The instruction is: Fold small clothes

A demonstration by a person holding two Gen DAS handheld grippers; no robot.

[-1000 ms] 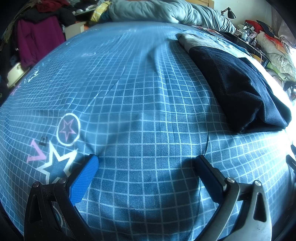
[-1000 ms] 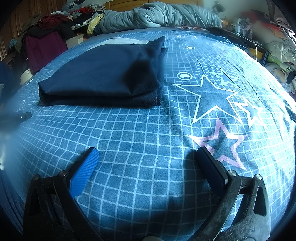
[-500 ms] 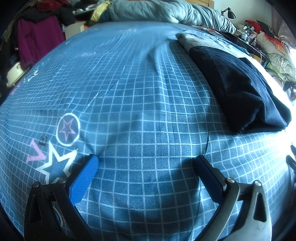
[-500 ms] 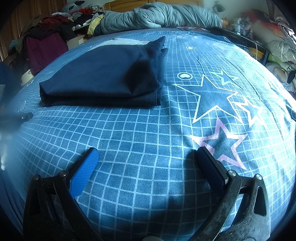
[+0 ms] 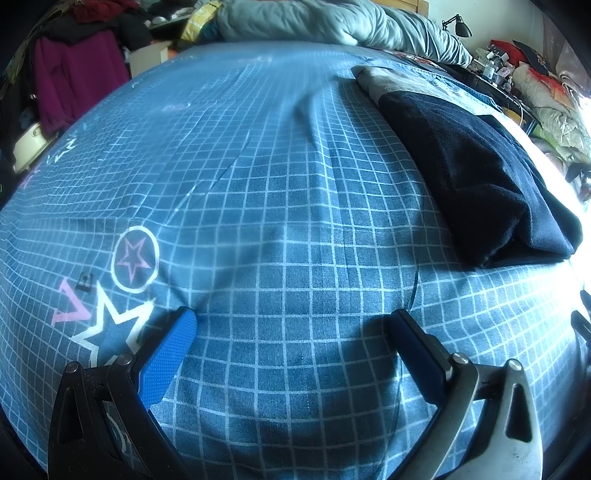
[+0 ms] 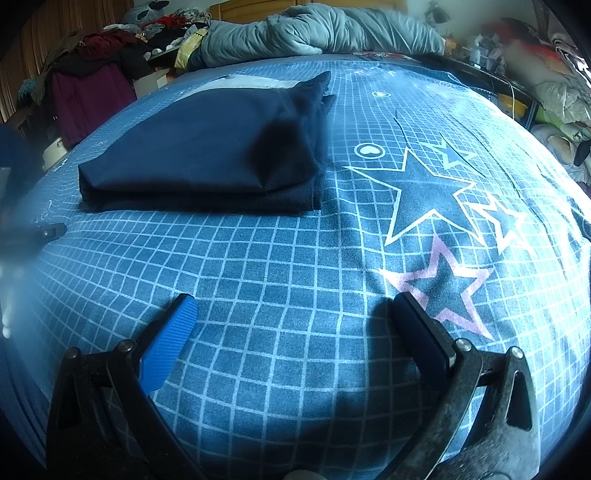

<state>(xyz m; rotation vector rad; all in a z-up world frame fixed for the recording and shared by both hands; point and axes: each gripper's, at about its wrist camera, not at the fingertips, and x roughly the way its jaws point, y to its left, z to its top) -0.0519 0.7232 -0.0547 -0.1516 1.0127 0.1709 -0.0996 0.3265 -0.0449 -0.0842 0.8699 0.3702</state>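
A blue bedsheet [image 5: 280, 206] printed with a white grid and stars fills both views and passes under both pairs of jaws; it serves as the flat work surface. Beyond it, far ahead of the jaws, a grey duvet [image 6: 317, 33] is bunched at the head of the bed, pushed back, it seems, to leave room for folding.

The dark garment [image 6: 207, 151] lies on the sheet as a neat stack of layers, its edges roughly squared, so the fold looks finished or nearly so. For the right gripper [image 6: 295, 321] it sits ahead and to the left of the jaws, well apart from them. For the left gripper [image 5: 291, 325] the same dark garment [image 5: 476, 173] lies ahead and to the right, also apart.

Both grippers have their jaws spread wide with nothing between them, hovering low over bare sheet on either side of the stack, as though let go of it.

A pink star [image 6: 443, 288] lies just beyond the right gripper's right jaw.
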